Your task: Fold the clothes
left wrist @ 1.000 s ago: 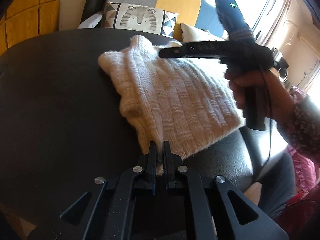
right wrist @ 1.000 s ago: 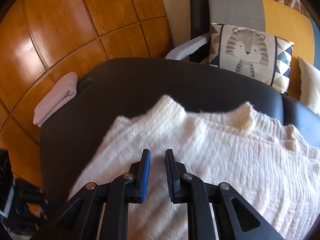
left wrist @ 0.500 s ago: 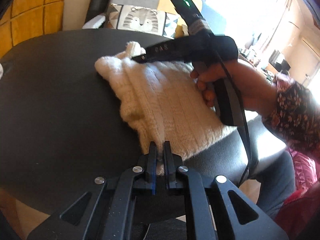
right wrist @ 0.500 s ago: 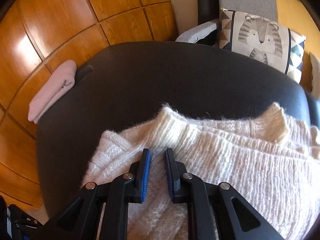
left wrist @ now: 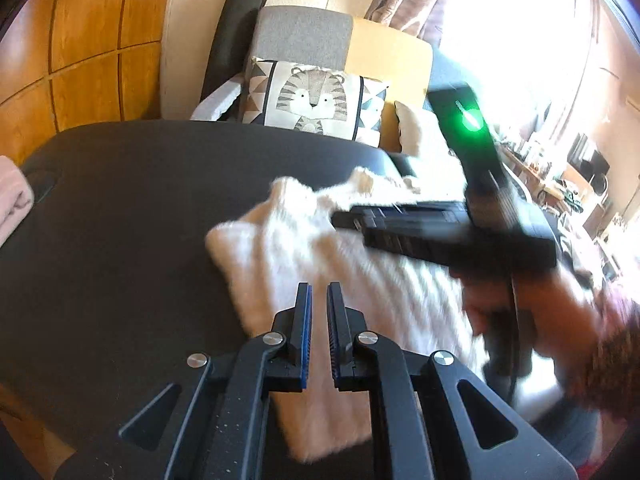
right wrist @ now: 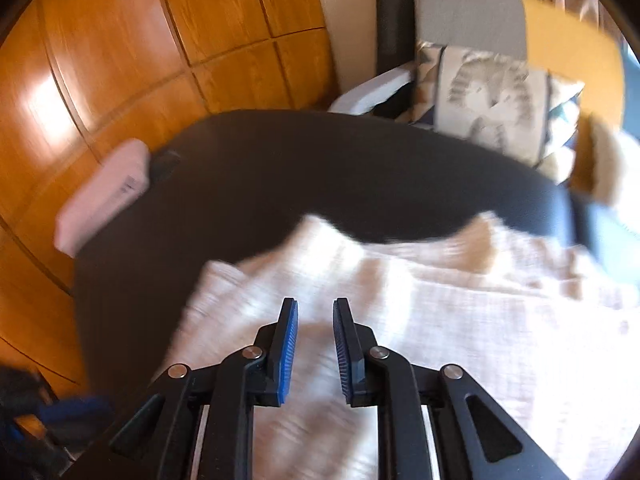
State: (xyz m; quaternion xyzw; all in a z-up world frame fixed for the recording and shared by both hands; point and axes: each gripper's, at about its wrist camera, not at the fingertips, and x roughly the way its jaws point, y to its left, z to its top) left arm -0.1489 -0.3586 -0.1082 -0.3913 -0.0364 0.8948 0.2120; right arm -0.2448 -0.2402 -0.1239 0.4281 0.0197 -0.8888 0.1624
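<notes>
Hovering over the near edge of the sweater (left wrist: pixel 360 280), the left gripper (left wrist: pixel 318 292) has its jaws nearly together with a thin gap, and nothing is pinched between them as far as I can see. The right gripper (right wrist: pixel 316 308) hangs above the knit too, jaws opening, no fabric caught between the blue pads (right wrist: pixel 289 344).

That sweater is a cream, fuzzy ribbed knit, folded into a rough rectangle with a couple of corners poking up at the far edge. It lies flat on the black padded counter (left wrist: pixel 120 240), toward the right side of it. Both views are motion-blurred, so the finer texture is hard to make out.

From the left wrist view, the right gripper's black body (left wrist: pixel 448 236) with a green light crosses over the far part of the sweater, held by a hand (left wrist: pixel 532 304) in a patterned sleeve, and it blocks that bit of the knit.

Around it: a folded pink cloth (right wrist: pixel 104 196) sits at the counter's left end, wood-panelled wall (right wrist: pixel 120 60) behind, and a grey-and-yellow chair (left wrist: pixel 320 40) with a tiger cushion (left wrist: pixel 316 96) past the far edge. Bright window on the right.
</notes>
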